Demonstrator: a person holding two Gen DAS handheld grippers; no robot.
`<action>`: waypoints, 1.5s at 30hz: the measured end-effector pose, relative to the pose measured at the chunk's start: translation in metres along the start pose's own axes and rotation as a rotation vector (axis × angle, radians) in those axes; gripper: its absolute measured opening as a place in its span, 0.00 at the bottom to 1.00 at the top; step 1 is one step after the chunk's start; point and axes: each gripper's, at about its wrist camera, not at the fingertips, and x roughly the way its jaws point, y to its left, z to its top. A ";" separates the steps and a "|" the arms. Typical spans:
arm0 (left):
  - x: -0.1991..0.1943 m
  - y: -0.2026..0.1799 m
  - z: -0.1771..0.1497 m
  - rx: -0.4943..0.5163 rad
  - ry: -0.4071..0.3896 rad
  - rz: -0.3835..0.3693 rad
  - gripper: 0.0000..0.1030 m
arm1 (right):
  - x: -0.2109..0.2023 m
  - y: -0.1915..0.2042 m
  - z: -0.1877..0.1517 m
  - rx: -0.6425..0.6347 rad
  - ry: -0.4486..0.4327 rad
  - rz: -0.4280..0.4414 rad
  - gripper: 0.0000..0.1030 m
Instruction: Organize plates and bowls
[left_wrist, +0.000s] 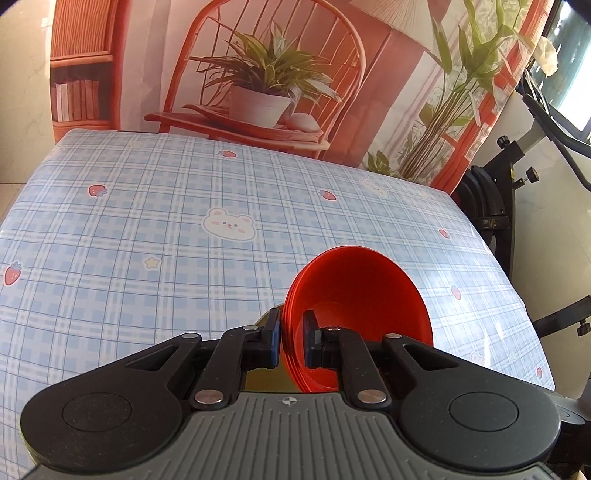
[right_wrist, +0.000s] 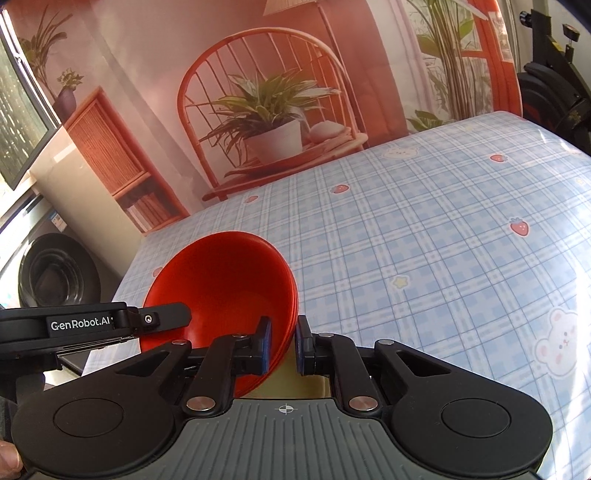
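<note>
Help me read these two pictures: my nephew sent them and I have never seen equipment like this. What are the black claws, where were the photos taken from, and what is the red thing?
There is no robot here. A person holds a hand-operated two-finger gripper in each hand, and each gripper carries a wide-angle camera looking forward along its fingers. One picture is from the left gripper, the other from the right gripper.

Both grippers pinch the rim of the same stack of red bowls, from opposite sides. You can count several rims nested together, though not exactly how many. In the right view the left gripper's arm, marked GenRobot.AI, enters from the left.

Below is a table covered with a blue checked cloth printed with bears and strawberries. Behind it hangs a printed backdrop showing a chair and a potted plant.
</note>
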 end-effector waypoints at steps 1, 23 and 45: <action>0.000 0.003 -0.002 -0.006 0.006 0.002 0.12 | 0.001 0.002 -0.002 -0.001 0.008 0.001 0.11; 0.019 0.017 -0.017 -0.050 0.068 0.033 0.12 | 0.024 0.003 -0.013 -0.011 0.083 -0.021 0.11; 0.030 0.010 -0.007 0.021 0.041 0.054 0.12 | 0.030 -0.004 -0.006 -0.021 0.053 -0.034 0.09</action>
